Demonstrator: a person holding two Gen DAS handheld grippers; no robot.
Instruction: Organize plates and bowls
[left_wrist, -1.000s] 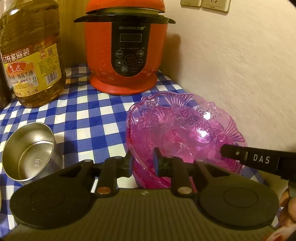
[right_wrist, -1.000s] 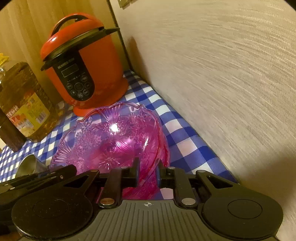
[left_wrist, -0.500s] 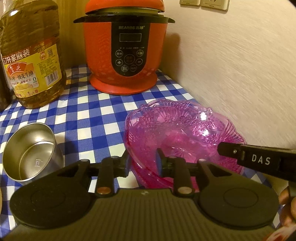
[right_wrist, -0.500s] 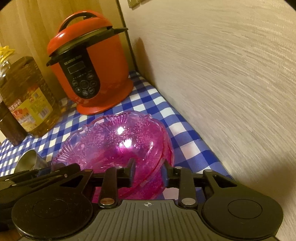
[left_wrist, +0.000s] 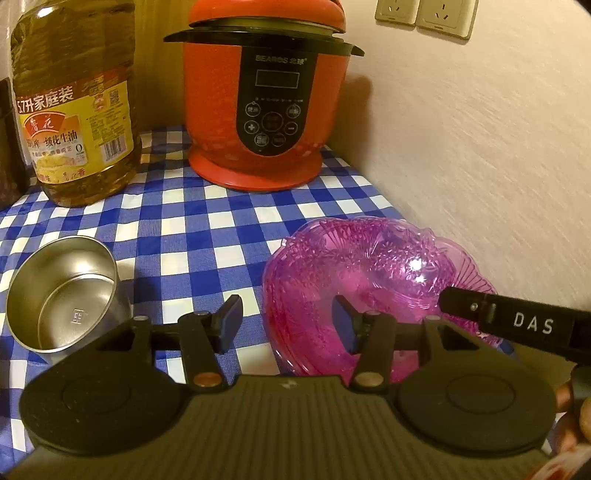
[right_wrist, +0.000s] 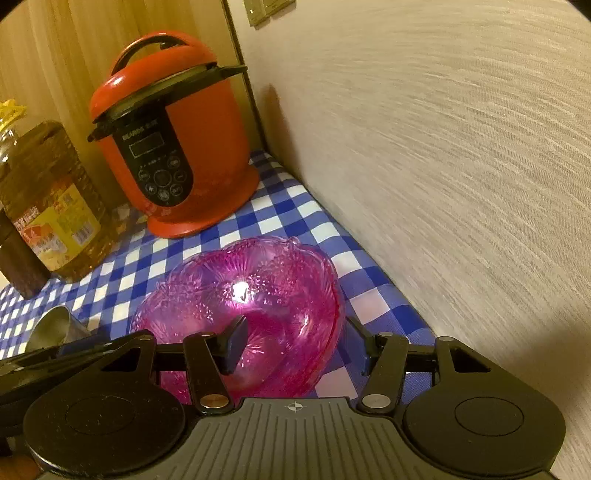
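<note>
Pink plastic bowls nested, mouths up on checked desk; left tool and right tool opening, rim between jaws, unpressed.

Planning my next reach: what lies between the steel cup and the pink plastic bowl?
Only bare blue-checked tablecloth, in the left wrist view.

We take this for a home kitchen corner. A red electric pressure cooker stands on a blue-and-white checked tablecloth beside a big family-size bottle of cooking oil. Wall sockets sit above; the dark bottle at the edge may be sauce.
</note>
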